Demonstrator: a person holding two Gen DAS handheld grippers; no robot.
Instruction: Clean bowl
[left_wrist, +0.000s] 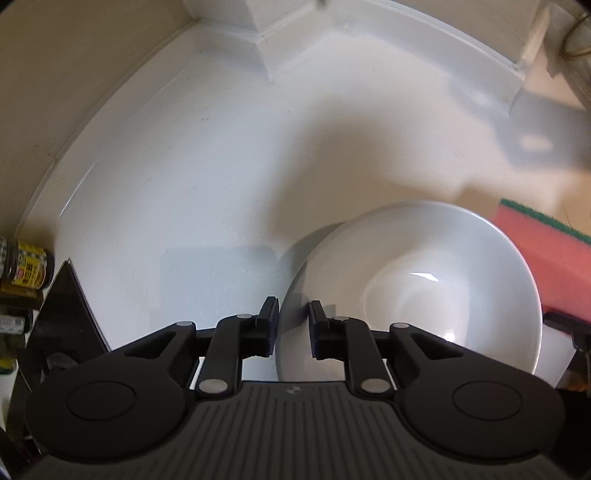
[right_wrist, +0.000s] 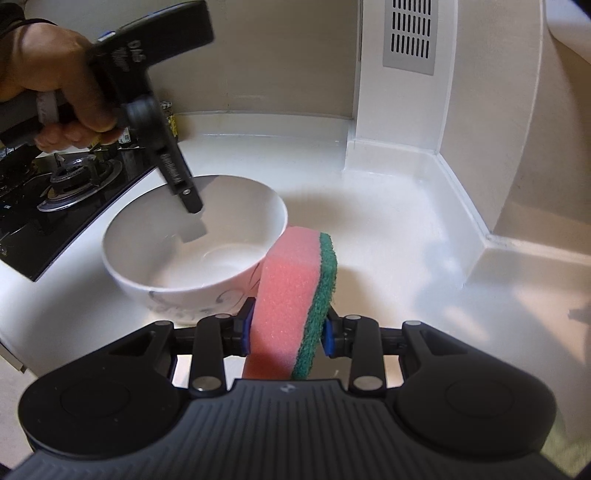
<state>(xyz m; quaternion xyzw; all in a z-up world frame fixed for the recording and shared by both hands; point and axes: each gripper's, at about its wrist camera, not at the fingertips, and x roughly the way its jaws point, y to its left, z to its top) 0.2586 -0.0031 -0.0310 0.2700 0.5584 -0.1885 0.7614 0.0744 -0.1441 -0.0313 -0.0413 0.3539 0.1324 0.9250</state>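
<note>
A white bench runs into a corner of beige walls, with a grey vent set in a white column behind it. The bowl, white with a faint grey pattern on its outer wall, stands on the bench and serves as the landmark here. Left of the bowl lies a black glass hob with a gas burner, and beyond the hob stand a few jars.

The left tool straddles the bowl's rim: one finger sits outside the wall and the other inside, with the rim between them. Whether the pads actually press the wall cannot be told. In the right wrist view a bare hand holds this tool above the bowl's far-left rim.

The right tool is clenched on a sponge, pink foam with a green scouring layer. The sponge stands on edge just right of the bowl, its pink face close to the outer wall near the rim; contact cannot be told.
</note>
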